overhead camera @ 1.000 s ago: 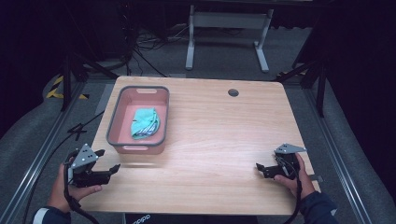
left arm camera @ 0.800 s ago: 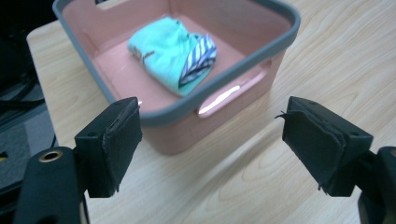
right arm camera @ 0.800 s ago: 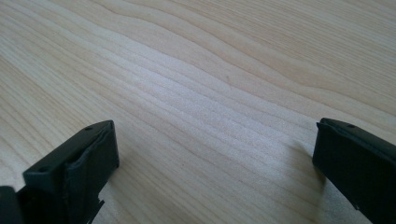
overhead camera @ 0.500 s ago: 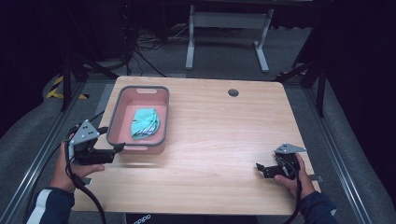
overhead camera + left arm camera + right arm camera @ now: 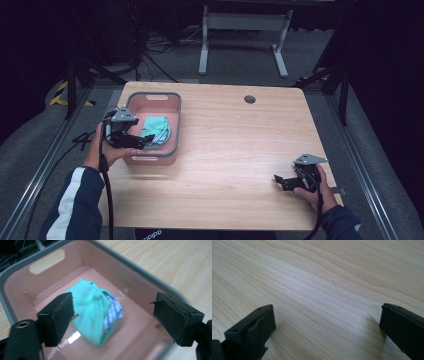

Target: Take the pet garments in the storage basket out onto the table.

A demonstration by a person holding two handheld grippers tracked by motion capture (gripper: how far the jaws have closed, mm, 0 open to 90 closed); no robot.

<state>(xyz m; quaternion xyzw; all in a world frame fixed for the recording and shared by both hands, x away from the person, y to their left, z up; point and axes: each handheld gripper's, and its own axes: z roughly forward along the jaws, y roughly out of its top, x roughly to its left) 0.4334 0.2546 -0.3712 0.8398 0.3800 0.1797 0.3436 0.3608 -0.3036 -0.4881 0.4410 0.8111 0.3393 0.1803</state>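
High view shows your left gripper (image 5: 142,141) over the near left edge of the pink basket (image 5: 172,122), and your right gripper (image 5: 279,181) low over the table (image 5: 240,150), near its right front corner. The left gripper view adds a detail: the green cloth (image 5: 93,312) on the basket floor has a blue-white checked piece folded inside. Your left jaws stand wide apart, holding nothing, the cloth below them; they have just been opening. Your right jaws are also wide, with bare wood between. A second ago your left gripper was outside the basket, nearer to you; the right one has not moved.
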